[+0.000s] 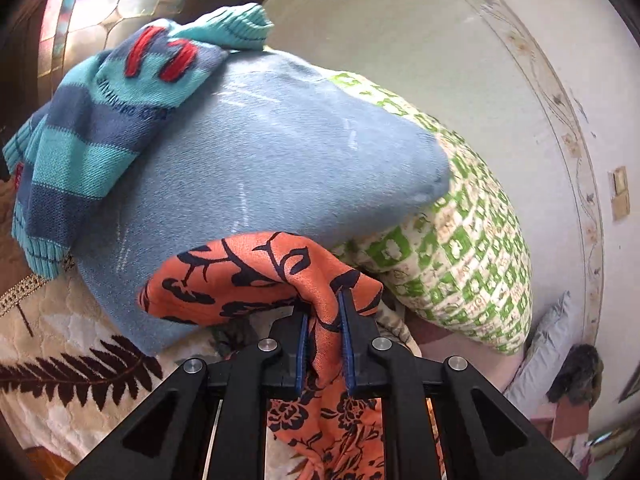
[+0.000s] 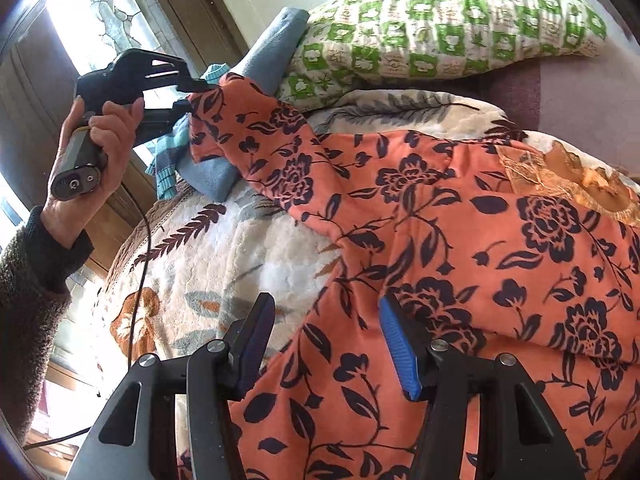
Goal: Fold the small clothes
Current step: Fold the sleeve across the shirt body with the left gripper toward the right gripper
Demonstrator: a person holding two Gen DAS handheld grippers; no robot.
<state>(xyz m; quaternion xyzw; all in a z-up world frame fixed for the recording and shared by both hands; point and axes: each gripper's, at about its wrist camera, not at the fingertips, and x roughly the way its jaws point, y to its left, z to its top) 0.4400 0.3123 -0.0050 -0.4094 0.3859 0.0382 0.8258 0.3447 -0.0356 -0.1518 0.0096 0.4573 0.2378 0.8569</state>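
Covering bed: leaf-print blanket (image 2: 224, 256); left hand-held gripper (image 1: 325, 312) pinching orange garment (image 2: 460, 240), right hand-held gripper (image 2: 326, 320) released.

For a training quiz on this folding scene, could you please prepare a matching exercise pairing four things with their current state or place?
Things:
1. left gripper
2. right gripper
3. striped teal and blue knitted sweater
4. green and white patterned pillow

States:
A. open, above the cloth
B. lying on the plain blue garment
C. shut on the orange floral garment
D. at the far end of the bed, behind the blue garment

Pairs: 1-C, 2-A, 3-B, 4-D
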